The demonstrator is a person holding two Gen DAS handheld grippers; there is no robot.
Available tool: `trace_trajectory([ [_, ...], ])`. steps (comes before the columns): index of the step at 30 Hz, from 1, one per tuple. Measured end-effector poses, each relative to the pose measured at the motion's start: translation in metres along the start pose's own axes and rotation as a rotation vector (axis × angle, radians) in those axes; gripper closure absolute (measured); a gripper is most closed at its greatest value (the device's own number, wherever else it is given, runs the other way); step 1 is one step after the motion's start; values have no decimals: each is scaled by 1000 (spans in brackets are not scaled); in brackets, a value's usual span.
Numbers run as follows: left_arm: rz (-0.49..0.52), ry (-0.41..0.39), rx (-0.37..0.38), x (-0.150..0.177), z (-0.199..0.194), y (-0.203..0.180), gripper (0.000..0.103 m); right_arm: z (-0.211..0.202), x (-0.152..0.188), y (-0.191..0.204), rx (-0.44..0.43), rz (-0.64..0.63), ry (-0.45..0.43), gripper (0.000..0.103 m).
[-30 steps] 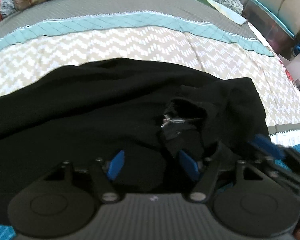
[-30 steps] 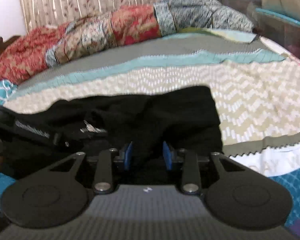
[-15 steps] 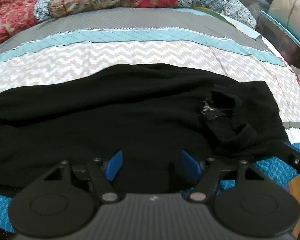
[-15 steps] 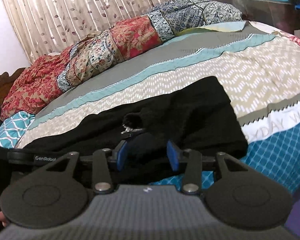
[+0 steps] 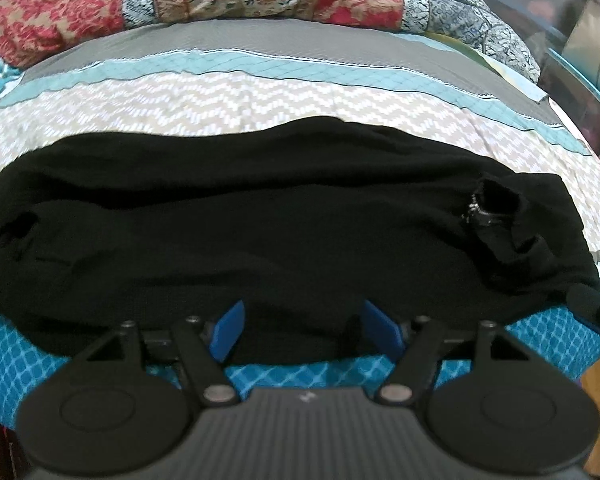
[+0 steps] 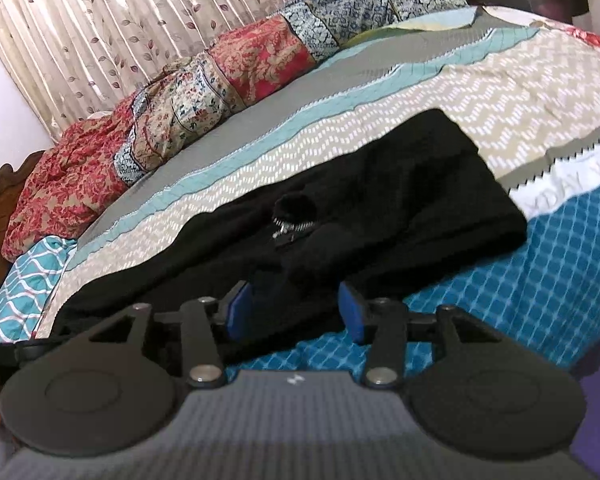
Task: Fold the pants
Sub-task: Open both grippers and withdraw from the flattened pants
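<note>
Black pants (image 5: 284, 220) lie lengthwise across the bed, one leg on the other, the waist with its silver zipper (image 5: 474, 216) at the right. My left gripper (image 5: 305, 330) stands open at the pants' near edge around mid-length, and its blue pads grip nothing. In the right wrist view the pants (image 6: 400, 208) run from the waist end off to the left, zipper (image 6: 288, 230) showing. The jaws of my right gripper (image 6: 295, 312) are opening at the near edge of the waist. Black cloth lies between the pads but is not pressed.
The bedspread (image 5: 260, 96) has zigzag, teal and grey bands, with a blue checked part (image 6: 540, 264) at the near edge. Patchwork pillows (image 6: 228, 76) line the far side before a curtain (image 6: 120, 20). A teal-patterned cloth (image 6: 32, 280) lies at the left.
My left gripper has slid left from the waist to the middle of the pants and drawn back. The right jaws have widened, and that gripper has rolled and backed towards the bed's edge.
</note>
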State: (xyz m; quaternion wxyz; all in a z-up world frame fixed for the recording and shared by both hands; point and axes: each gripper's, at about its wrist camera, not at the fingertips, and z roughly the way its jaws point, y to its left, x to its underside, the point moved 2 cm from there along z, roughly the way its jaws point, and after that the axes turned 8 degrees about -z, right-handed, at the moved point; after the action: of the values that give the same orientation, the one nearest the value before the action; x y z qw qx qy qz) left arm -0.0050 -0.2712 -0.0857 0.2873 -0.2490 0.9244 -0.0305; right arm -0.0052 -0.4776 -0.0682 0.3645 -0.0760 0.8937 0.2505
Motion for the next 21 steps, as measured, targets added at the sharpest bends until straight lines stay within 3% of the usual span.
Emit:
trace_trajectory([
  [11, 133, -37, 47, 59, -3, 5, 29, 18, 31, 21, 32, -55, 93, 50],
  [18, 170, -109, 86, 77, -2, 7, 23, 28, 48, 12, 93, -53, 131, 50],
  [21, 163, -99, 97, 81, 6, 12, 11, 30, 54, 7, 95, -60, 119, 50],
])
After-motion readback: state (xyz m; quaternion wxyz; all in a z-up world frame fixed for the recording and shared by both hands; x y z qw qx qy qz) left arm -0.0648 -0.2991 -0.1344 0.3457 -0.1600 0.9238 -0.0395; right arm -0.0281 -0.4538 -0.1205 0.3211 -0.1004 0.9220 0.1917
